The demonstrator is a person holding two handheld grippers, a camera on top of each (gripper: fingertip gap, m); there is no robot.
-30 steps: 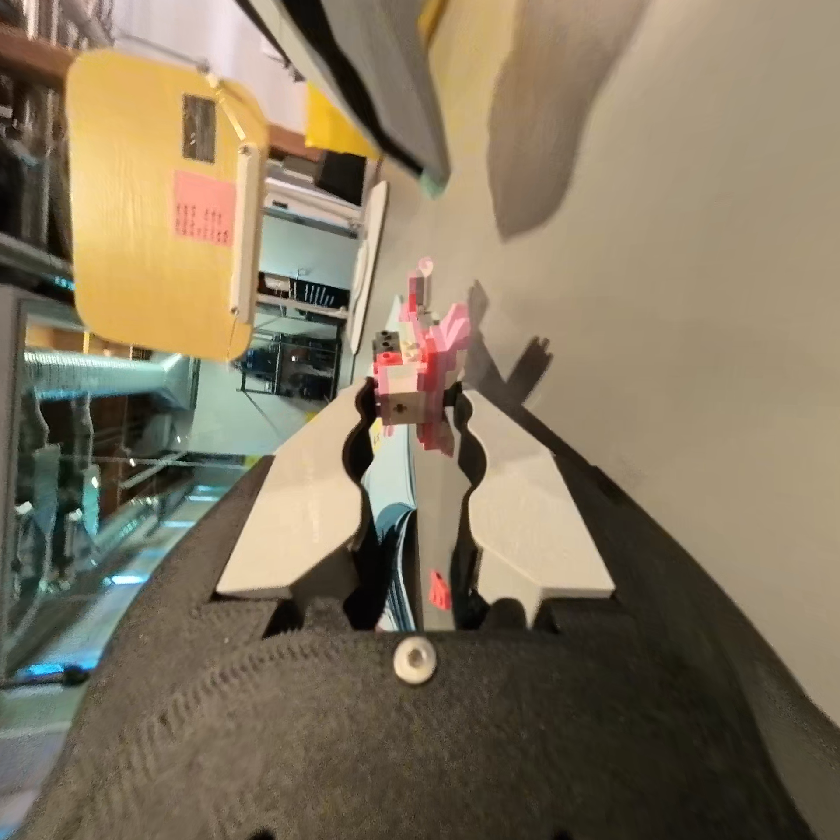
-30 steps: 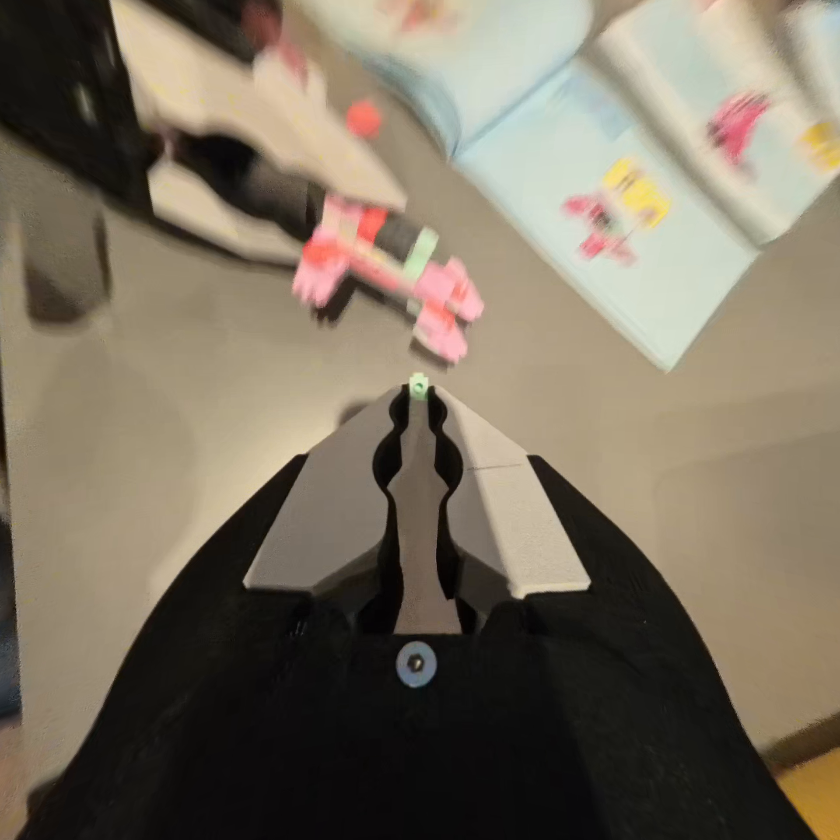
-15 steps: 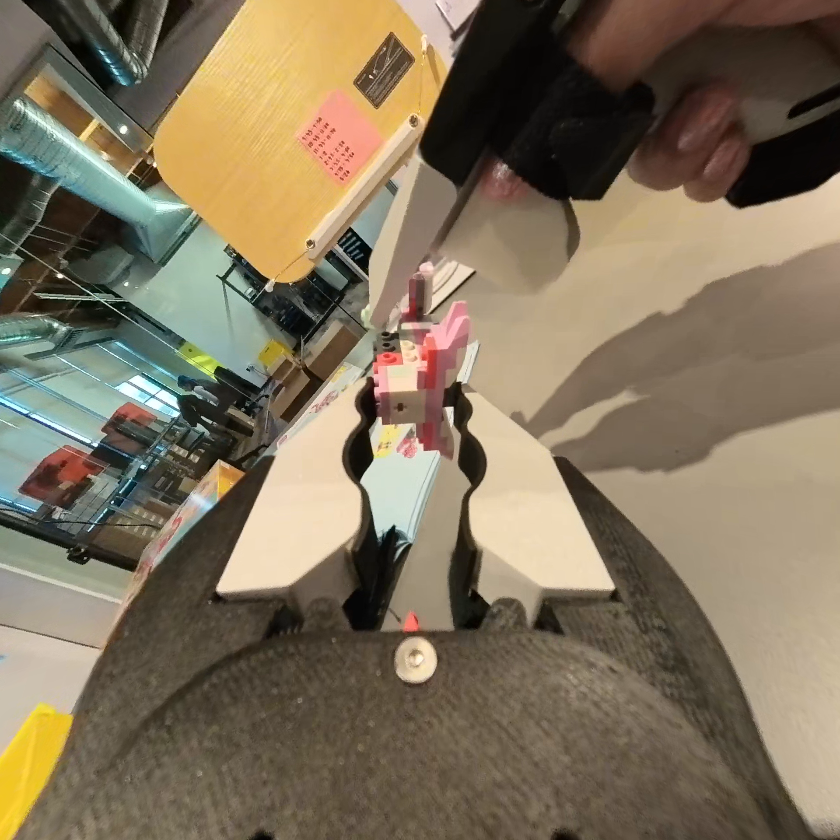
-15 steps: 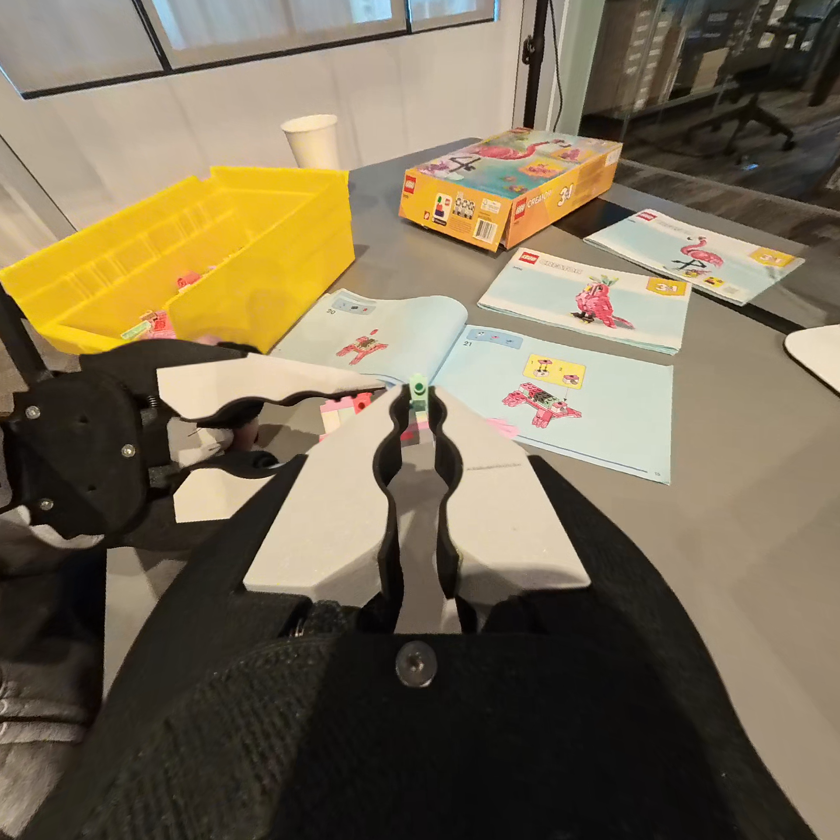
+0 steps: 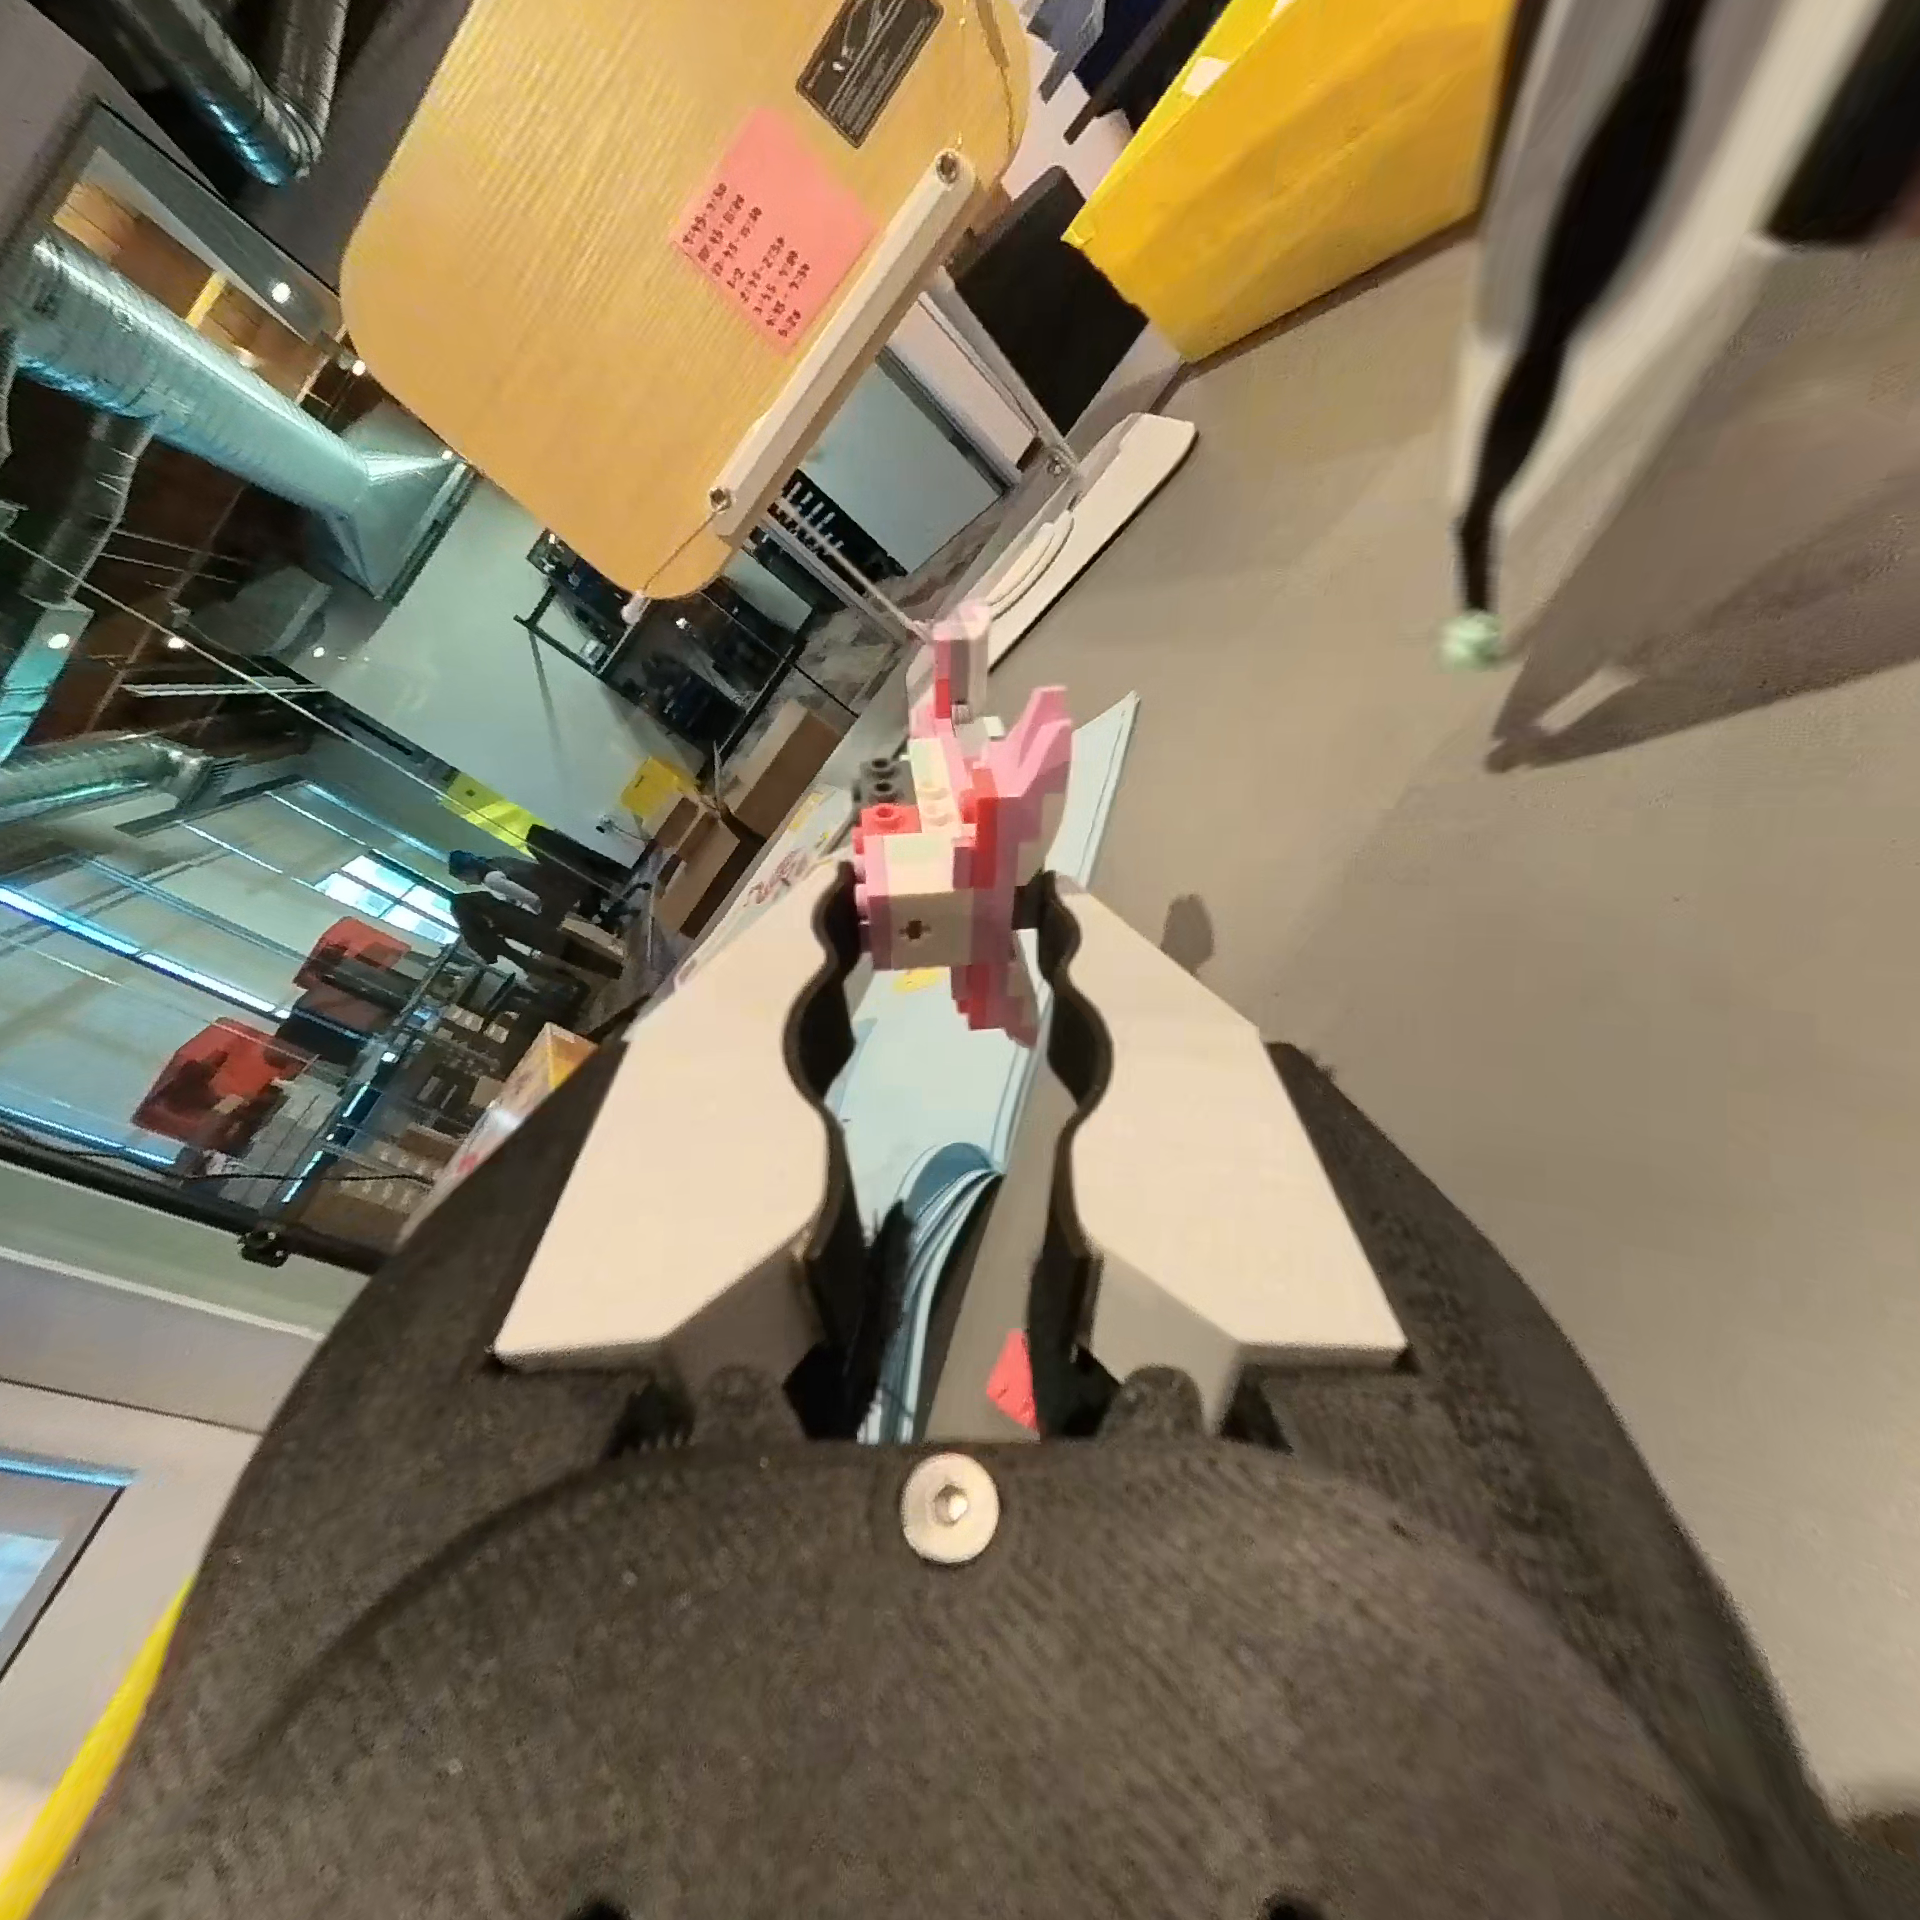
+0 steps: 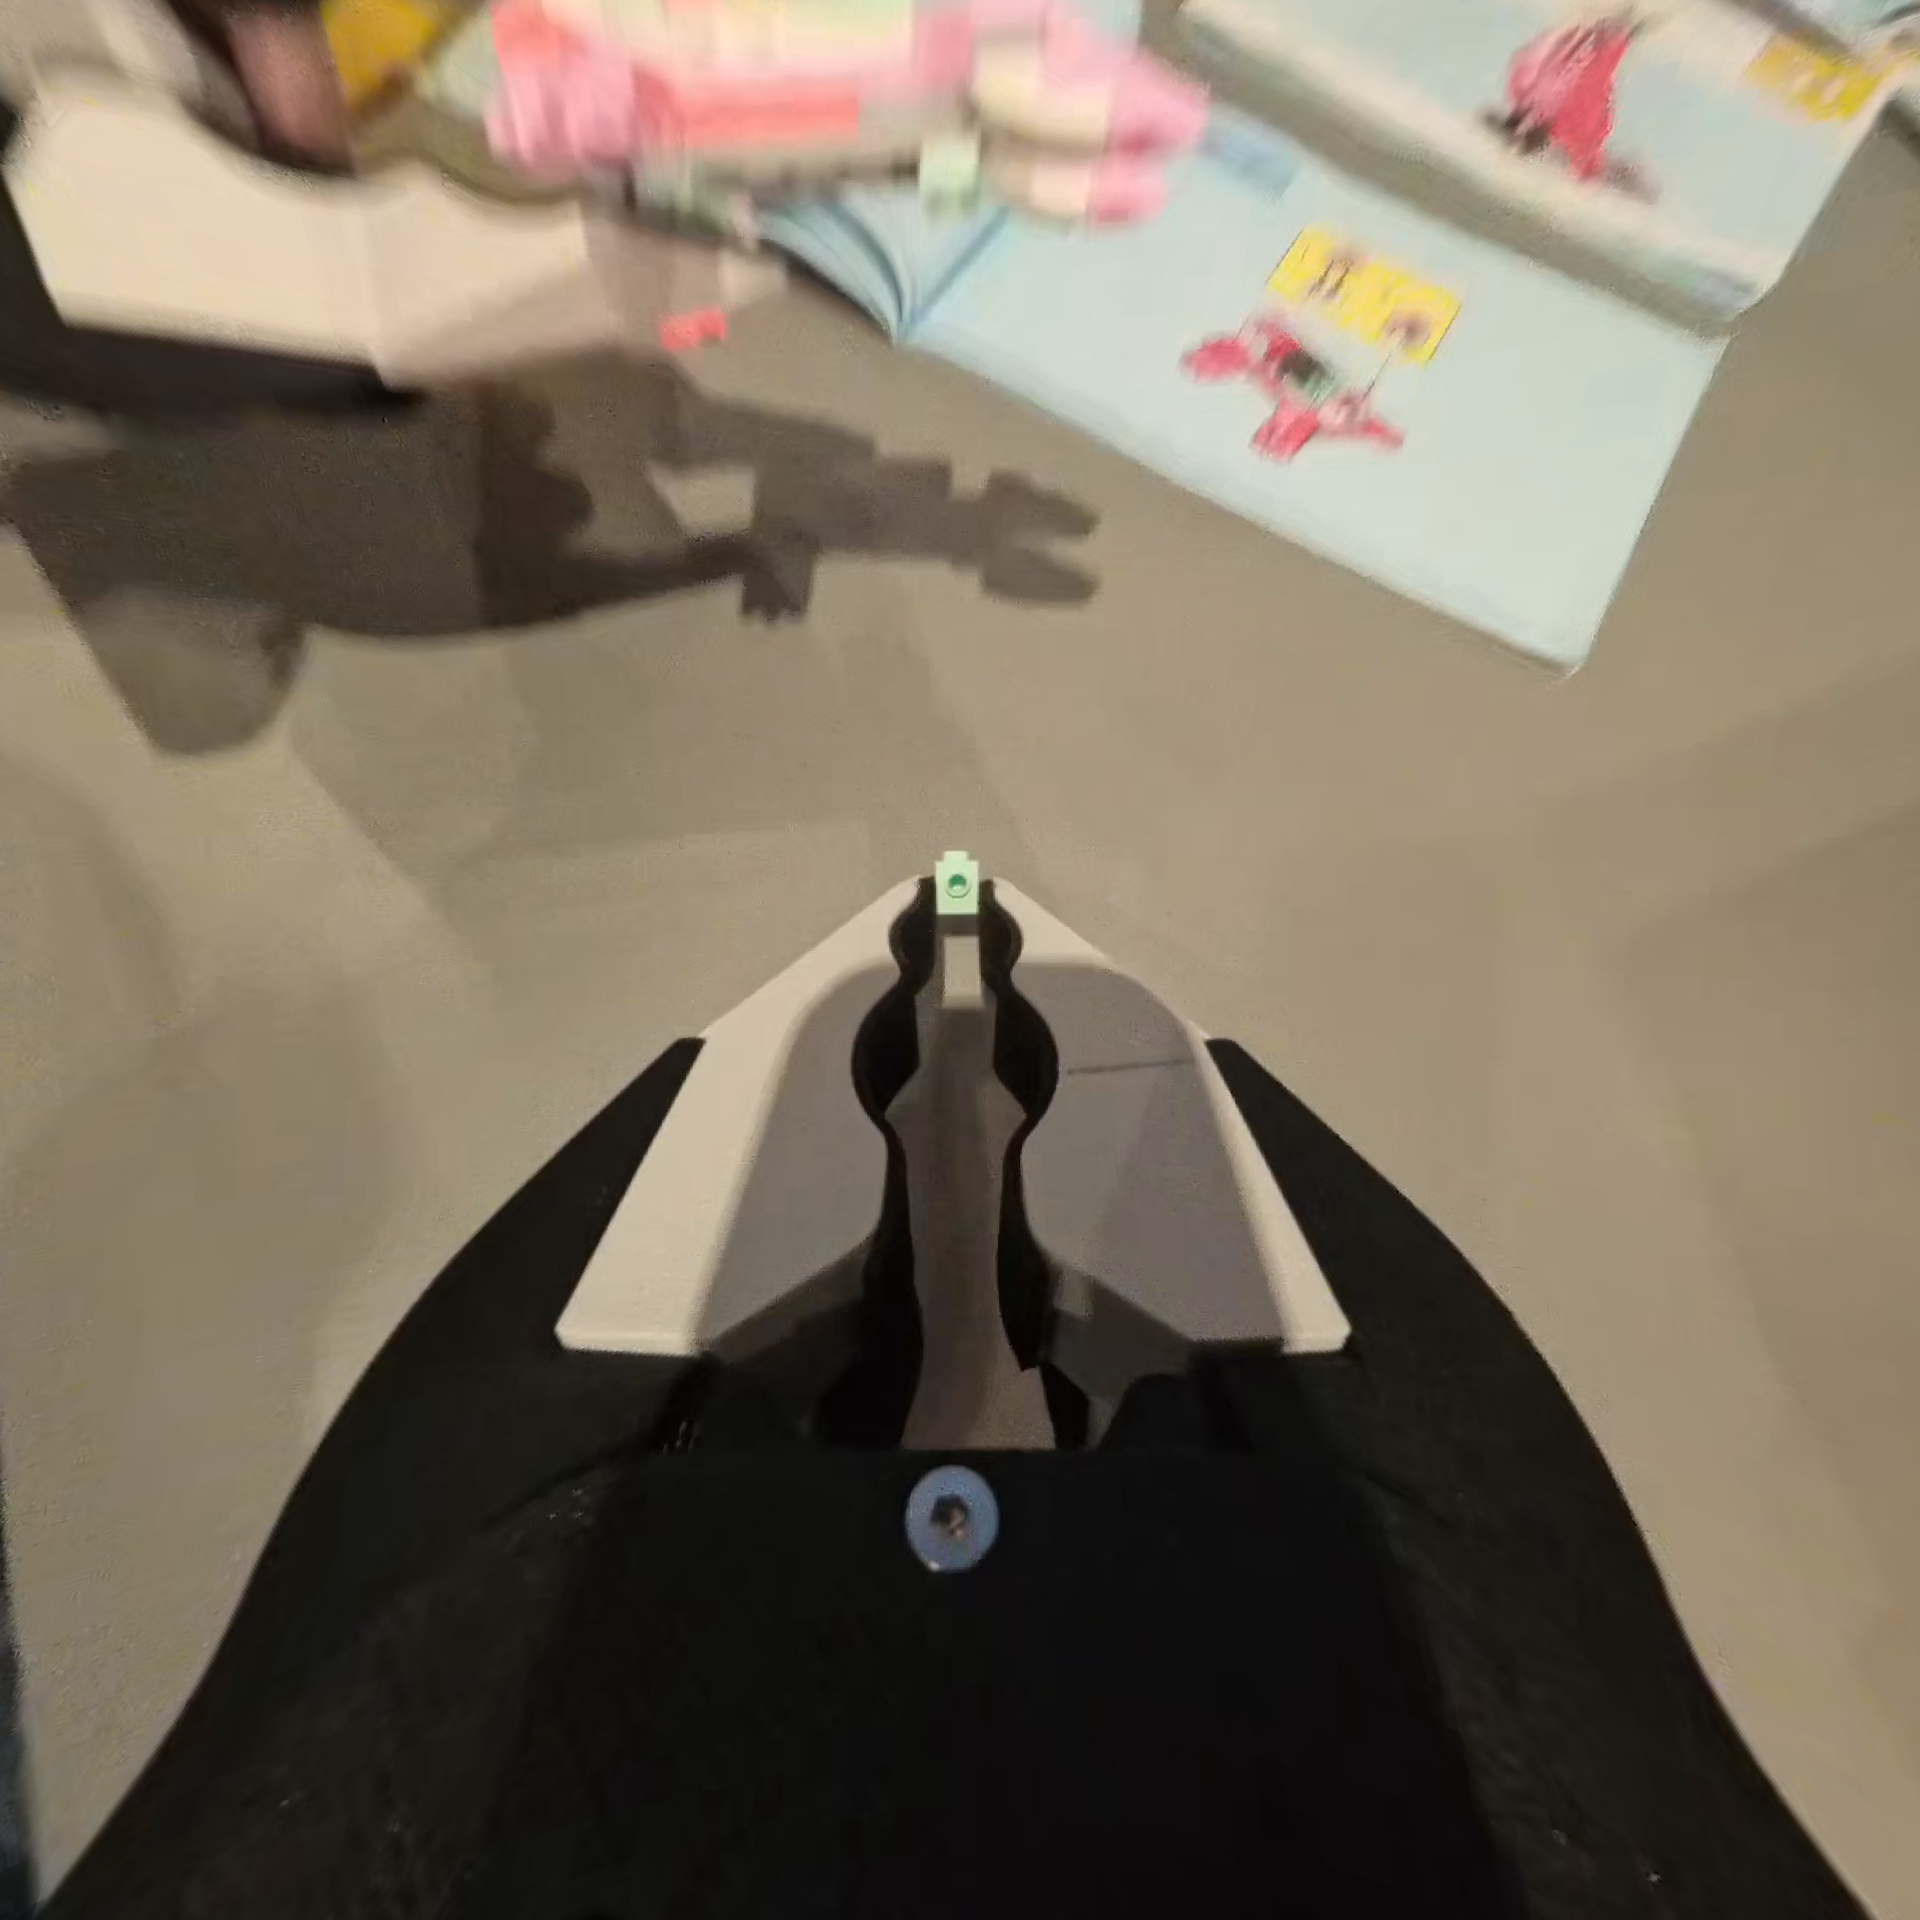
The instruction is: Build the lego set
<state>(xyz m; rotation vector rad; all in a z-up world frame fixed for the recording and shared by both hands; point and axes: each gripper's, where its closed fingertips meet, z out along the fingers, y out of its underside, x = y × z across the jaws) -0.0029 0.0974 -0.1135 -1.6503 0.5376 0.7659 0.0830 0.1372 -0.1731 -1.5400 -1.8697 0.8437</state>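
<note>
Two lego items: one per claw.
Pink model: frame centre of left wrist view, clamped at left claw tips, held off the grey table.
Green brick: pinched at right claw tips, above table, frame centre.
Instruction booklet: open, upper right of right view, blurred.
Yellow bin: top right, left view.
</note>
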